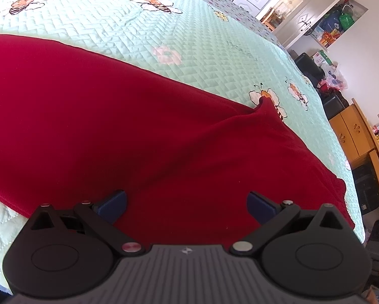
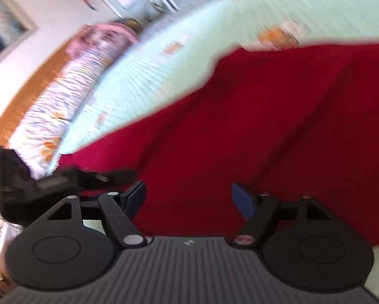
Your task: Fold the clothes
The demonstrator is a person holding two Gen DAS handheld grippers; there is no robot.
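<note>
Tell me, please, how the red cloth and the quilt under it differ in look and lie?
The red cloth is plain; the quilt is pale green, stitched in a pattern and printed with bees and flowers. The cloth has creases and a raised ridge near one edge; the quilt lies smooth. The cloth covers only part of the quilt. Both are spread on the bed.

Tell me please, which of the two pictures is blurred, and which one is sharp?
Left wrist view: sharp; the quilt's stitching and bee prints read clearly, and the red garment has crisp edges. Right wrist view: smeared by motion blur; the quilt pattern, the long pillow and the wall picture are streaked, though the right gripper itself stays fairly sharp.
</note>
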